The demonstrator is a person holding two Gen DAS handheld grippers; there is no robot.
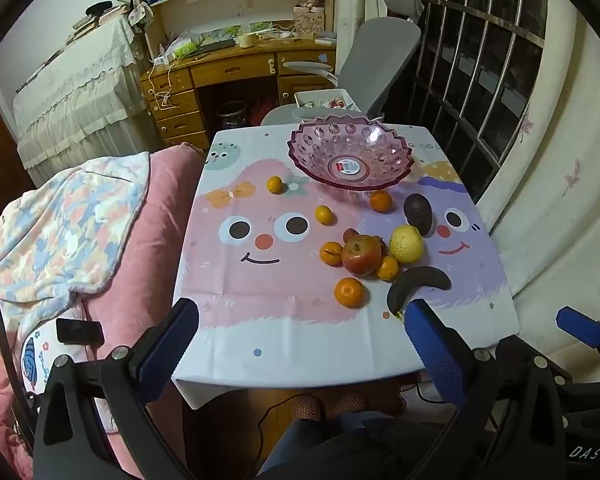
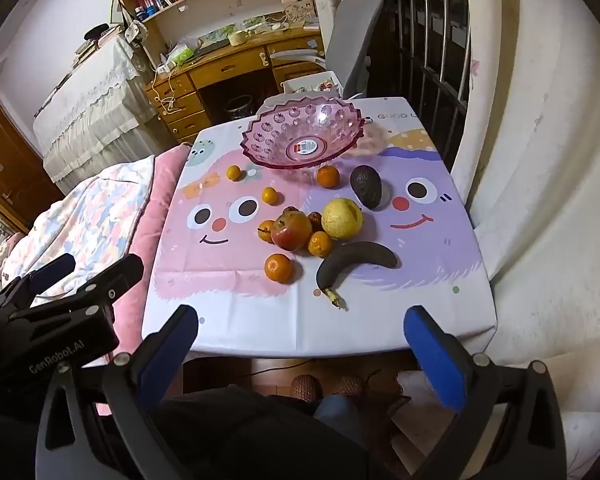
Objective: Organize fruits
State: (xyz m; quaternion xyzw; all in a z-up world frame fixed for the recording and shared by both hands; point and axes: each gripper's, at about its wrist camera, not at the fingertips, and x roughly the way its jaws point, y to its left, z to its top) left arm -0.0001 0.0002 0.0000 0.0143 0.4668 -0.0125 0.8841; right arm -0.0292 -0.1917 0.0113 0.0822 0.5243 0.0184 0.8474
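Note:
A pink glass bowl (image 1: 350, 152) (image 2: 304, 136) stands empty at the far end of the small table. In front of it lie loose fruits: a red apple (image 1: 361, 254) (image 2: 291, 229), a yellow pear (image 1: 406, 243) (image 2: 342, 218), a dark avocado (image 1: 418, 208) (image 2: 366, 185), a blackened banana (image 1: 416, 282) (image 2: 356, 262) and several mandarins, the nearest one (image 1: 349, 291) (image 2: 278, 267). My left gripper (image 1: 302, 316) hangs open over the table's near edge. My right gripper (image 2: 300, 322) is open too, with nothing between its fingers. Both are well short of the fruit.
The table wears a cartoon-face cloth (image 1: 260, 240). A bed with a pink blanket (image 1: 140, 220) lies left, a curtain (image 2: 540, 200) right. A grey chair (image 1: 380, 52) and wooden desk (image 1: 236, 64) stand behind. The person's knees and feet (image 2: 324, 388) show below.

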